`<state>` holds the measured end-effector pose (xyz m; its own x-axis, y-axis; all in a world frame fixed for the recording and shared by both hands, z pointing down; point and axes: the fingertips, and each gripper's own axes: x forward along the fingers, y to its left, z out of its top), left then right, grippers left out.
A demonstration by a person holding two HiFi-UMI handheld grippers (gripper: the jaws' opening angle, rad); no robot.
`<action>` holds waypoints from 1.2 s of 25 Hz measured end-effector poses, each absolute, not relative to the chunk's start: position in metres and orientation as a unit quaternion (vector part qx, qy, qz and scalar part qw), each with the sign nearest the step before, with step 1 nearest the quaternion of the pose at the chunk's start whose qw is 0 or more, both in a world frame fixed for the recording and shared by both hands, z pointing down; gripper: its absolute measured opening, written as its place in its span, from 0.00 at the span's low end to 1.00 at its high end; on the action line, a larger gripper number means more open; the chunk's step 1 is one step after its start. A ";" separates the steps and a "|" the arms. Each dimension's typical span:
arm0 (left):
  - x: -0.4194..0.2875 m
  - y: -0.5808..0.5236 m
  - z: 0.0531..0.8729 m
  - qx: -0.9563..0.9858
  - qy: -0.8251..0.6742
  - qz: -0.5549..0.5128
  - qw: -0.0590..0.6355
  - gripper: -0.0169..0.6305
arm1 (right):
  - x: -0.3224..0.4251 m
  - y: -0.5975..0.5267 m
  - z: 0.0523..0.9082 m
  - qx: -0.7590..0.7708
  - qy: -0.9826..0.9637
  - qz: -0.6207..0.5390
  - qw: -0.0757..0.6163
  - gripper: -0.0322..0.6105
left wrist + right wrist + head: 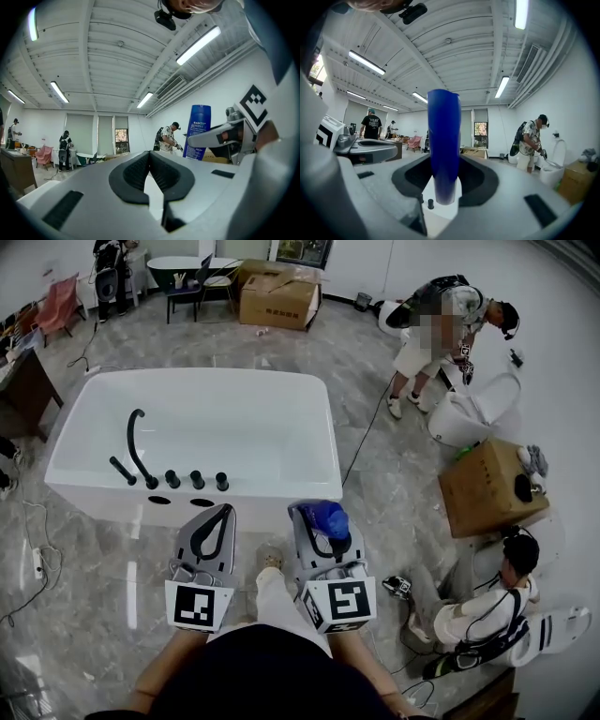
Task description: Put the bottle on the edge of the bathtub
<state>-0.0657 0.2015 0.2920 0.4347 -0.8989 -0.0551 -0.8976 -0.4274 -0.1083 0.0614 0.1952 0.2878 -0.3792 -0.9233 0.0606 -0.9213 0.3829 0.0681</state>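
Clamping the bottle [444,140] between their dark pads, the fingers of the right gripper [443,165] stand fairly wide on its blue body, which rises upright between the jaws in the right gripper view. From the head view the bottle [330,519] sits at the tip of the right gripper [319,514], just short of the bathtub [267,487], by the right end of its near wall and not on the rim. The left gripper [150,158] has its fingertips pressed together with nothing between them; the left gripper [223,514] is also just in front of the bathtub's near wall, toward the middle. On the bathtub's near deck stand a curved black faucet [137,442] and a row of black knobs [197,479]. Right of the bathtub, well apart, is a cardboard box [487,486], and beyond it a white toilet [469,416].
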 end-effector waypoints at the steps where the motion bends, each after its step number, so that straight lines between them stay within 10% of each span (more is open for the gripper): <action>1: -0.063 0.191 0.293 -0.845 0.532 -0.006 0.061 0.03 | 0.063 0.185 0.289 0.554 -0.831 -0.011 0.043 0.29; 30: -0.011 -0.098 0.285 -0.800 0.597 -0.016 0.054 0.03 | 0.103 -0.126 0.301 0.473 -0.878 0.005 0.070 0.29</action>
<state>-0.0109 -0.0980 0.2848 0.2858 -0.9575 -0.0387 -0.9540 -0.2805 -0.1055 0.1030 -0.1262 0.3012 -0.5433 -0.8299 0.1270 -0.8313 0.5529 0.0568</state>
